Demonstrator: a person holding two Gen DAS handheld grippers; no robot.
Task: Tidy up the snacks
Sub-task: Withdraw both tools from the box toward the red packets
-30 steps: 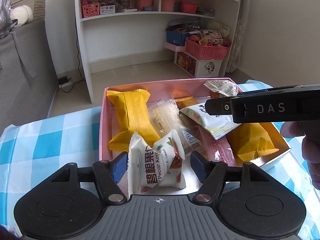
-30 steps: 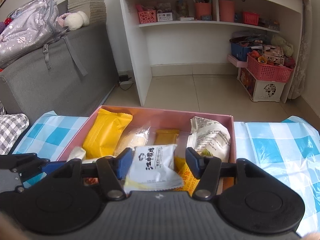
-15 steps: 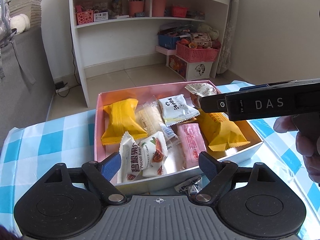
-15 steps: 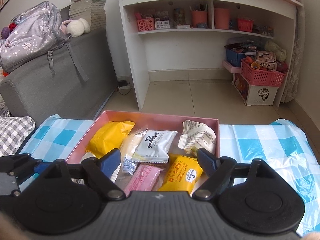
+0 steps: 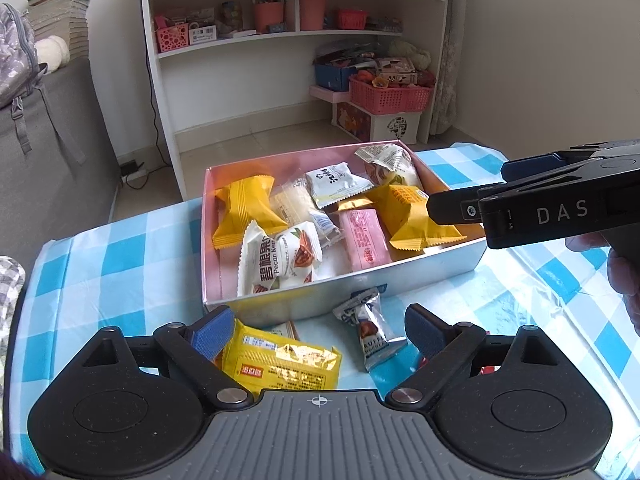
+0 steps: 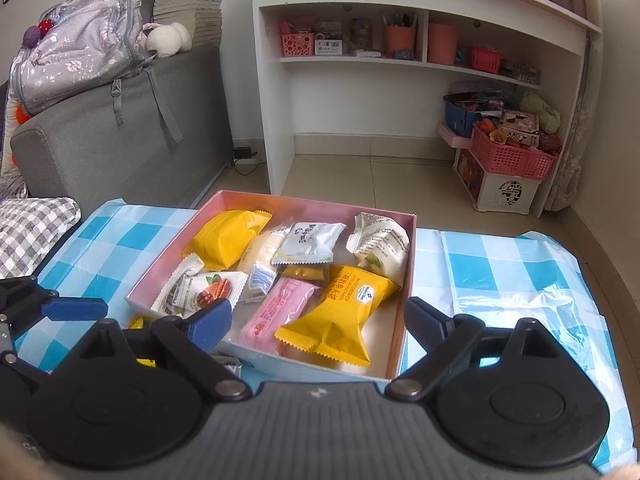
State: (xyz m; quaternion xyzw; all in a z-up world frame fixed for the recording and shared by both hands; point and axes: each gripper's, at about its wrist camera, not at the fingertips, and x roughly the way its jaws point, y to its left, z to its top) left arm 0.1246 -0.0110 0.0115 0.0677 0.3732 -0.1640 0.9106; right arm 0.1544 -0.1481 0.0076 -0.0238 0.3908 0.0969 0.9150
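A pink box on the blue checked tablecloth holds several snack packets, among them a white pecan packet, a white packet with black print, a pink bar and yellow packets. In front of the box lie a yellow packet and a small silver truffle packet. My left gripper is open and empty above these two. My right gripper is open and empty over the box's near edge; it also shows from the side in the left wrist view.
The table's far edge drops to a tiled floor. A white shelf unit stands behind, with red baskets at the right. A grey sofa with a backpack stands at the left. A red wrapper bit lies at the right.
Both grippers opened, letting the pecan packet and the white printed packet drop into the box. Both have drawn back and up from the box; loose packets in front now show.
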